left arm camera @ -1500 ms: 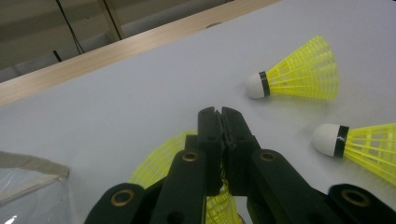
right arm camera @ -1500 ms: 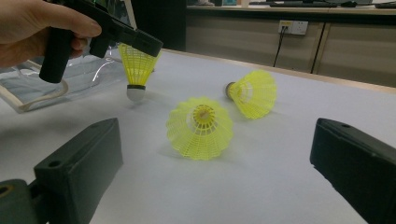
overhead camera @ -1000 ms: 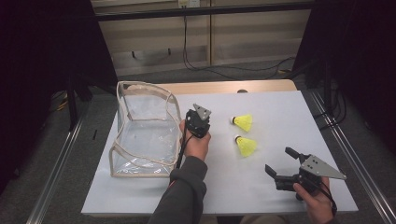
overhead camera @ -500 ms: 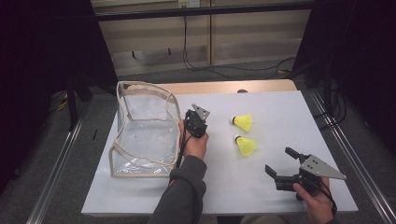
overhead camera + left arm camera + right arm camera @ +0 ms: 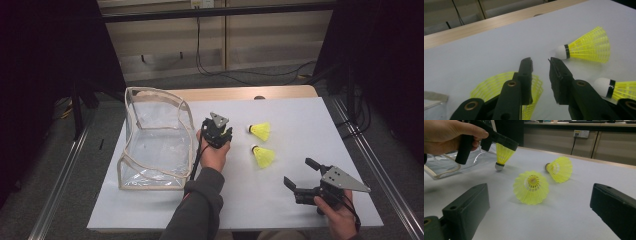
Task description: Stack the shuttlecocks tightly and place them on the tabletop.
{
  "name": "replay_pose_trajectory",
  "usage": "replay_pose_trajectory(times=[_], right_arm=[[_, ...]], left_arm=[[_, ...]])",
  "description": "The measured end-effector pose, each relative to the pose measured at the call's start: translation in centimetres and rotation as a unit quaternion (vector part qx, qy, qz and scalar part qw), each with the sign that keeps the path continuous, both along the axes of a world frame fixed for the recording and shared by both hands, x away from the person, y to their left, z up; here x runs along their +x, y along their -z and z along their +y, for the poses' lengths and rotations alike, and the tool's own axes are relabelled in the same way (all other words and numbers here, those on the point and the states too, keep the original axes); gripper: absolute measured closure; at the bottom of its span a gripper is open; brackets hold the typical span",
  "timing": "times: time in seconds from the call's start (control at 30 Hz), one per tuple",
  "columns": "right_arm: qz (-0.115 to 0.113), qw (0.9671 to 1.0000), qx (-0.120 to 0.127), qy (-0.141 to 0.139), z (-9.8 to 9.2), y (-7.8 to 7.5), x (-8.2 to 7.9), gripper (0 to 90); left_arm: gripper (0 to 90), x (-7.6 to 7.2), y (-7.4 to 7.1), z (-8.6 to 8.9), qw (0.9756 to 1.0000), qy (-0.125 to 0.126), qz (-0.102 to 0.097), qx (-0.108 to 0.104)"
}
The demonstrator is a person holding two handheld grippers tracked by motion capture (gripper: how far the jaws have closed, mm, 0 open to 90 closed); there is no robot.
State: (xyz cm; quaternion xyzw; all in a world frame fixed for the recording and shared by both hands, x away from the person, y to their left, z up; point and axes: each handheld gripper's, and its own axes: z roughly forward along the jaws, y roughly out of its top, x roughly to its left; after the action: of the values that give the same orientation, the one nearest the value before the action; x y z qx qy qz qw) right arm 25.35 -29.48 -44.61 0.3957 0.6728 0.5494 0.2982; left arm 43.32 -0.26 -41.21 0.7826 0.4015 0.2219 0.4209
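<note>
**Shuttlecock number 3 getting let go beside the pouch**

Left gripper (image 5: 541,61) is easing off: its jaws have just been opening, with nothing squeezed between them now. The upright shuttlecock (image 5: 502,155) is standing on its cork under it, maybe brushing 1 jaw, hard to say. The other 2 shuttlecocks (image 5: 261,131) (image 5: 263,156) are lying nearby. The clear pouch (image 5: 155,145) is looking empty, so I'm guessing the bagging is all left to do. Right gripper (image 5: 299,172) is hanging wide open, empty. The white tabletop (image 5: 300,115) is sitting in a dim room, with cables (image 5: 200,50) trailing behind.

Bright even overhead light, soft shadows, dark surroundings, near jaws slightly blurred
</note>
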Motion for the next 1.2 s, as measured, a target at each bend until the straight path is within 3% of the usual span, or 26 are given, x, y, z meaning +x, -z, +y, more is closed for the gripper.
replay_pose_trajectory(times=[0.07, 0.3, 0.6, 0.87, 1.2], right_arm=[[0.0, 1.0, -0.001, 0.0, 0.0, 0.0, 0.0, 1.5], [0.001, 1.0, -0.002, 0.001, -0.1, 0.0, 0.0, 1.5], [0.0, 1.0, -0.001, -0.001, 0.0, 0.0, 0.0, 1.5], [0.001, 1.0, -0.001, 0.0, 0.0, 0.0, 0.0, 1.5], [0.0, 1.0, -0.001, 0.0, -0.1, 0.0, 0.0, 1.5]], left_arm=[[71.6, 0.0, 0.0, -0.2, 0.9999, 0.003, 0.007, -0.012], [71.1, 0.0, 0.2, -0.8, 0.9995, 0.015, 0.016, -0.023], [79.2, 0.1, 0.0, -1.3, 0.999, 0.022, 0.025, -0.03], [83.9, 0.3, 0.2, -1.6, 0.9983, 0.023, 0.045, -0.028], [85.8, 0.0, 0.0, -1.6, 0.9984, 0.028, 0.045, -0.021]])
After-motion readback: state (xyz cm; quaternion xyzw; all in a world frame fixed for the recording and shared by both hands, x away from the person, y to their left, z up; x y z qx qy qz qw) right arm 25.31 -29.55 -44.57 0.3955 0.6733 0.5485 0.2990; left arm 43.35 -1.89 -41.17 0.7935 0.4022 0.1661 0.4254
